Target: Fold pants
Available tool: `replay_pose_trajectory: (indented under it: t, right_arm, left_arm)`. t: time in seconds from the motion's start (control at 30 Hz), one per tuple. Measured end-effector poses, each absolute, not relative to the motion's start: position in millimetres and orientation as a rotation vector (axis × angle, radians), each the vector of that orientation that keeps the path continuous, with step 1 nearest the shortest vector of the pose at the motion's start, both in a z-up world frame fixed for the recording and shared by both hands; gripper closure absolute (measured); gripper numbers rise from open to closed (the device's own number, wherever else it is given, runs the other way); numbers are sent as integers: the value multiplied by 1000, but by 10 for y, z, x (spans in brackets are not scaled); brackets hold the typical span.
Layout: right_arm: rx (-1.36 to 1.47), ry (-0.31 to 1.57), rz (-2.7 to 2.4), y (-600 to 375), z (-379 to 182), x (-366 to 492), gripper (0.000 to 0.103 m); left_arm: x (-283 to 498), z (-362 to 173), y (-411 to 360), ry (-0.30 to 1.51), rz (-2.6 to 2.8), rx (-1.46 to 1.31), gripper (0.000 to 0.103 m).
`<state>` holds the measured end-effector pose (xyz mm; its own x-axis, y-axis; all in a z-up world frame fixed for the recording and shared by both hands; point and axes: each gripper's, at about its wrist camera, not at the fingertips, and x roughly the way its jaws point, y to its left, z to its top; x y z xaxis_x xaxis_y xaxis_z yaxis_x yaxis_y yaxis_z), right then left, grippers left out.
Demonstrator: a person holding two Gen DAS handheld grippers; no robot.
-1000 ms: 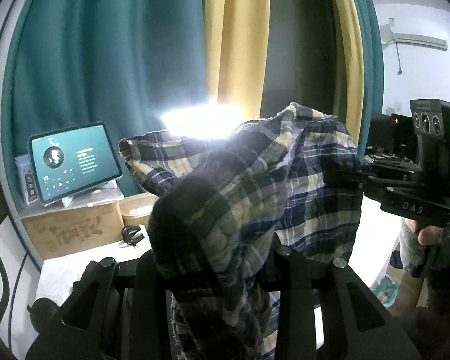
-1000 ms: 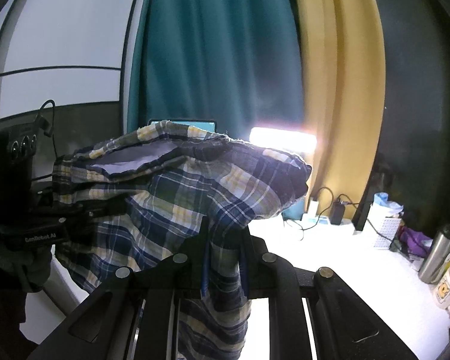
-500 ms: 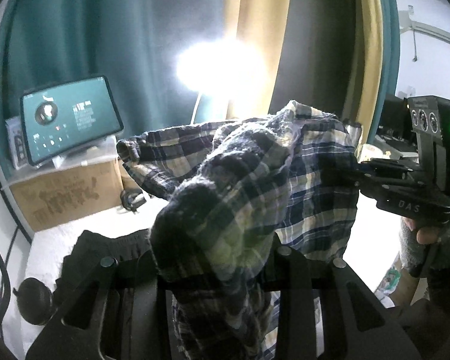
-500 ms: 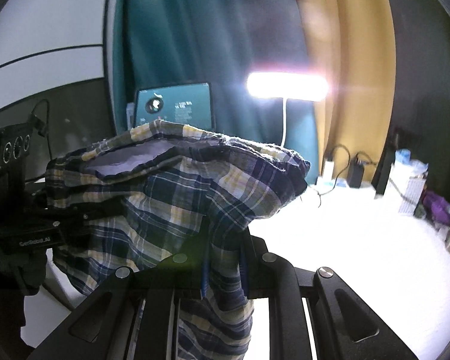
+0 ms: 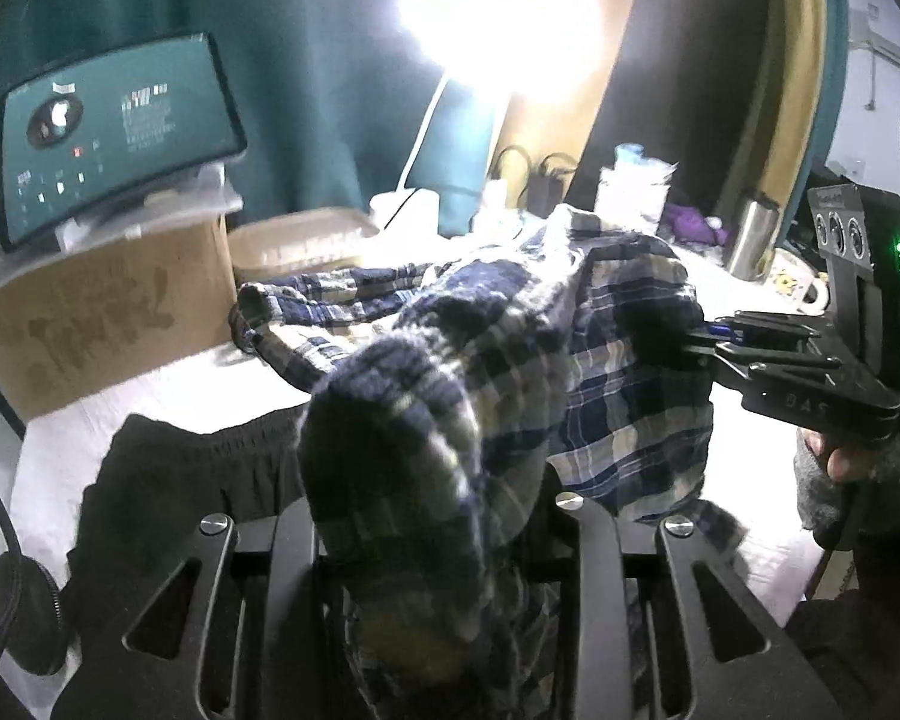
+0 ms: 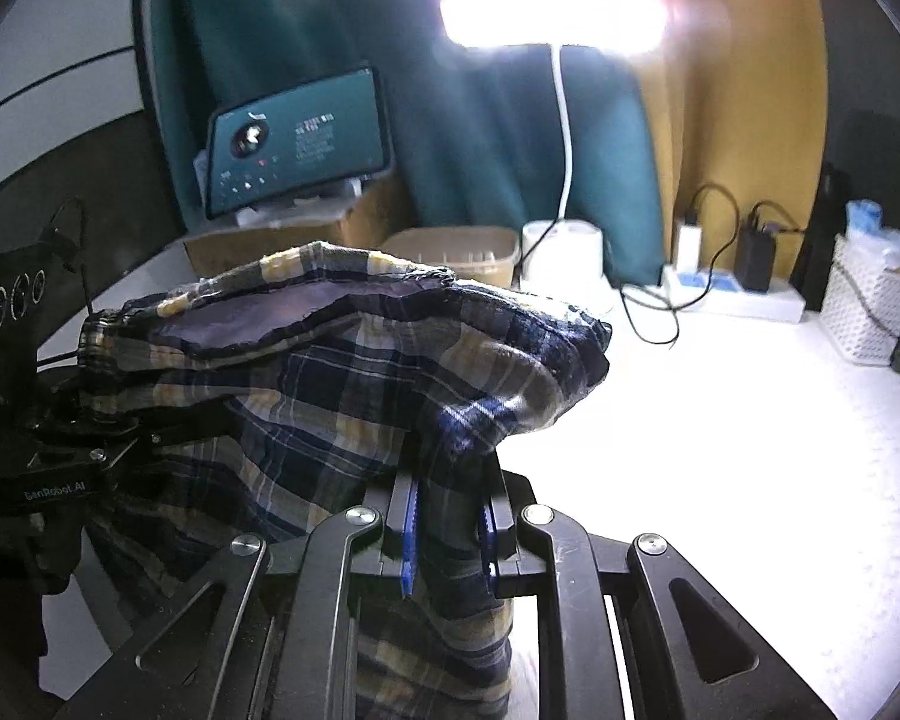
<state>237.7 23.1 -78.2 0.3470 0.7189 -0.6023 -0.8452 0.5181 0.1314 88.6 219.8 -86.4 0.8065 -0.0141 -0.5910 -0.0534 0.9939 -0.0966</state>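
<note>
Left wrist view: white counter [image 5: 168, 396] spreads ahead of and below both hand-held grippers. Plaid pants [image 5: 510, 372] hang bunched in the air between the two, above the counter. Left hand-held gripper [image 5: 435, 516] is clamped narrow on a thick wad of the plaid cloth, which hides the fingertips. Right hand-held gripper [image 5: 684, 339] comes in from the right, pinching the far edge of the pants; a hand [image 5: 846, 462] holds its grip. Black garment [image 5: 168, 480] lies on the counter just under and left of the left hand-held gripper. Cardboard box [image 5: 96, 318] further ahead-left, tablet [image 5: 114, 132] on top. Lamp [image 5: 498, 6] glares ahead. Right wrist view: jaws nearly closed on the pants [image 6: 354, 384], blue pads [image 6: 409, 540] pressing the fabric.
</note>
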Motion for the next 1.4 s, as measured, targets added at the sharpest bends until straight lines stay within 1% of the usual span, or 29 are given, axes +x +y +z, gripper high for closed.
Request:
replay_pose_trajectory:
  t: [0.37,0.6,0.67,0.7,0.73,0.97,1.17,1.23,1.3,1.37,1.4]
  right_arm:
    - [-224,802,1045,532,-1230,2797,87]
    - [-231,891,1035,619,-1478,3016,87]
    - [-226,903,1019,609,-1514,3072,77]
    - [-227,903,1007,601,-1532,3096,65]
    - [-218,907,1001,580,-1543,3123,59]
    - [-217,905,958,421,-1498,3171,58]
    - [-264,879,789,167,-1478,3256,58]
    - [-228,893,775,93,-1451,3309,58]
    - [-221,869,772,60,-1385,3299,58]
    - [-218,830,797,78,-1281,3261,58]
    - [-216,818,808,102,-1243,3247,58]
  left_arm:
    - [1221,-1201,2478,759,50,-167,71]
    - [1326,-1349,2681,817,61,-235,62]
    - [1328,-1367,2706,823,63,-245,60]
    - [1325,-1375,2721,826,63,-250,60]
    - [1318,-1378,2731,827,61,-256,60]
    - [1312,-1376,2774,835,64,-277,59]
    - [1337,-1355,2753,852,82,-269,59]
    - [1349,-1304,2736,851,94,-263,59]
    - [1325,-1194,2716,823,94,-261,59]
    - [1295,-1095,2684,794,88,-241,57]
    - [1279,-1044,2673,782,87,-233,53]
